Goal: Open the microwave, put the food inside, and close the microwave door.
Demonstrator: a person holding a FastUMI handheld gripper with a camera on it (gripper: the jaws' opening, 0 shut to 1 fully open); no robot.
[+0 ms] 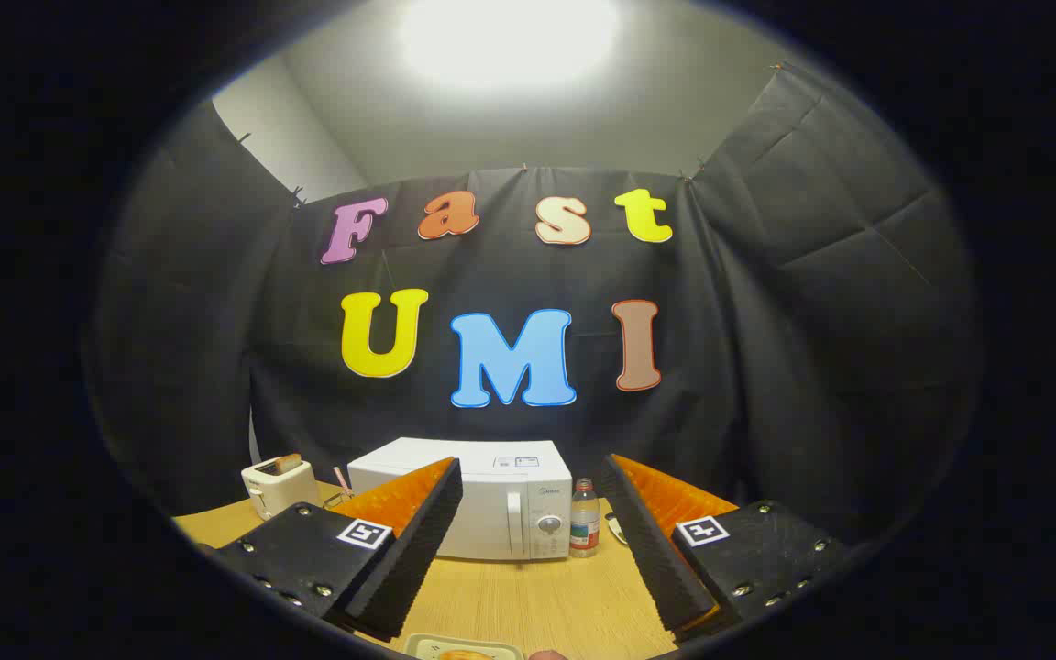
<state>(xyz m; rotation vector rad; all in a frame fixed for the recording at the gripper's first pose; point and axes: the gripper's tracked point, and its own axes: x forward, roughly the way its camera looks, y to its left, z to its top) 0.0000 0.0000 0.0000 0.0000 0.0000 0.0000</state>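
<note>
A white microwave [491,509] stands on the wooden table [537,600] beyond my fingers, its door shut, with a vertical handle [515,524] and a round knob on its right side. My gripper [537,541] is open, held above the table, with nothing between its fingers. Just below the fingers, at the near table edge, lies a pale plate [464,648] with a bit of golden food [462,655] on it, mostly cut off.
A white toaster [279,486] with a slice of bread in it stands left of the microwave. A small plastic bottle [585,520] stands right of the microwave, with a spoon-like thing beside it. Black cloth walls close the booth behind and at both sides.
</note>
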